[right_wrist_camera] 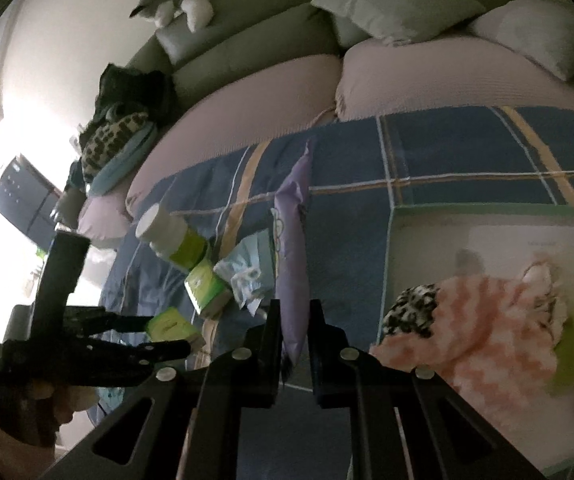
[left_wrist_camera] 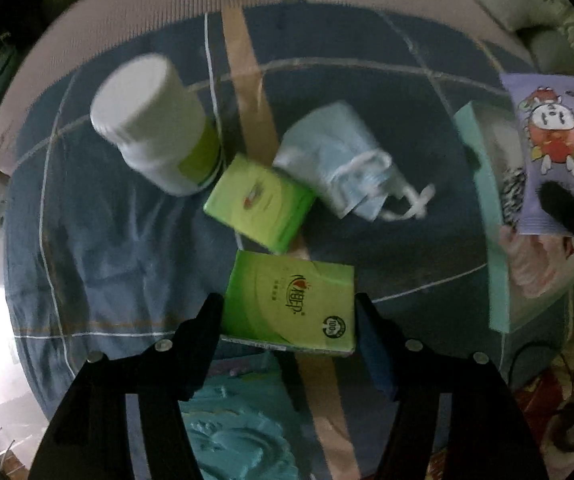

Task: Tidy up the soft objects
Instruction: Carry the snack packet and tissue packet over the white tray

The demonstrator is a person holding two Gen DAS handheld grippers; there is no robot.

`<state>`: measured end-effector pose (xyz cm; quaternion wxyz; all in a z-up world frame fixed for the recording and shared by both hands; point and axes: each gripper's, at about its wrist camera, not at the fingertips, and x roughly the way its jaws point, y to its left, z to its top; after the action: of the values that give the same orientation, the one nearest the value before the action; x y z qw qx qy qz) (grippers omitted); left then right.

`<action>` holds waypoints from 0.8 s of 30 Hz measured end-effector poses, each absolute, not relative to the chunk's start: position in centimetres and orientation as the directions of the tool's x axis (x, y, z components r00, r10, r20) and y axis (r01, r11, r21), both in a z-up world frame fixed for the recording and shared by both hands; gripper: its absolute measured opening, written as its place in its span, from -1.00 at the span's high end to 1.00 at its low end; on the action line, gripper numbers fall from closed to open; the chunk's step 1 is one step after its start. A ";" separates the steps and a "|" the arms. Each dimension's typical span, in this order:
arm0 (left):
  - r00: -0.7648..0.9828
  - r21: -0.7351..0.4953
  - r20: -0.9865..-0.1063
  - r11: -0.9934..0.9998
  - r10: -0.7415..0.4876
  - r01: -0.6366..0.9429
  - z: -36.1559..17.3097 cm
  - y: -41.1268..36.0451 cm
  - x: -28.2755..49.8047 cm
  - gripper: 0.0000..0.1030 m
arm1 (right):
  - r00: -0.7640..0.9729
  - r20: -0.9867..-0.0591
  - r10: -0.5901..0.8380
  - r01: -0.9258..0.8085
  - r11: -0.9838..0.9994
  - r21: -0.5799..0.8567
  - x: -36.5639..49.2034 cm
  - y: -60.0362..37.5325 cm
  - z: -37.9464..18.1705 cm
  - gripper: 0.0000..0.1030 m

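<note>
Your left gripper (left_wrist_camera: 289, 308) clasps a green tissue pack (left_wrist_camera: 291, 306) between its fingers, above the blue plaid cloth (left_wrist_camera: 107, 240). Your right gripper (right_wrist_camera: 294, 320) pinches a purple pouch (right_wrist_camera: 293, 248) edge-on, beside the green-rimmed box (right_wrist_camera: 389, 280).

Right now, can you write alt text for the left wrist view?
The left gripper holds a green tissue pack above a blue plaid blanket. Beyond lie a second green pack, a white bottle and a blue face mask.
</note>
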<state>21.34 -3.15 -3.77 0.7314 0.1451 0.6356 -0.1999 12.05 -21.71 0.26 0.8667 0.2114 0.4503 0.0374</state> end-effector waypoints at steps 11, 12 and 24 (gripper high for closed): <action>0.313 -0.105 -0.911 0.885 -0.269 0.454 3.2 -7.2 18.8 -0.29 | 0.659 -0.725 0.202 0.187 0.889 0.418 10.7 -24.9 2.4 0.75; 0.327 -0.110 -0.903 0.885 -0.279 0.452 3.6 -7.9 18.4 -0.29 | 0.662 -0.724 0.195 0.193 0.888 0.416 10.6 -25.2 2.5 0.75; 0.360 -0.216 -0.832 0.844 -0.422 0.492 5.2 -16.4 16.2 -0.29 | 0.689 -0.724 0.027 0.365 0.850 0.379 7.1 -32.5 3.6 0.75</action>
<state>16.19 -16.43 5.16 0.8237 0.0352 0.4933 -0.2773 7.12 -32.50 3.60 0.8825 0.2564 0.3825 -0.0956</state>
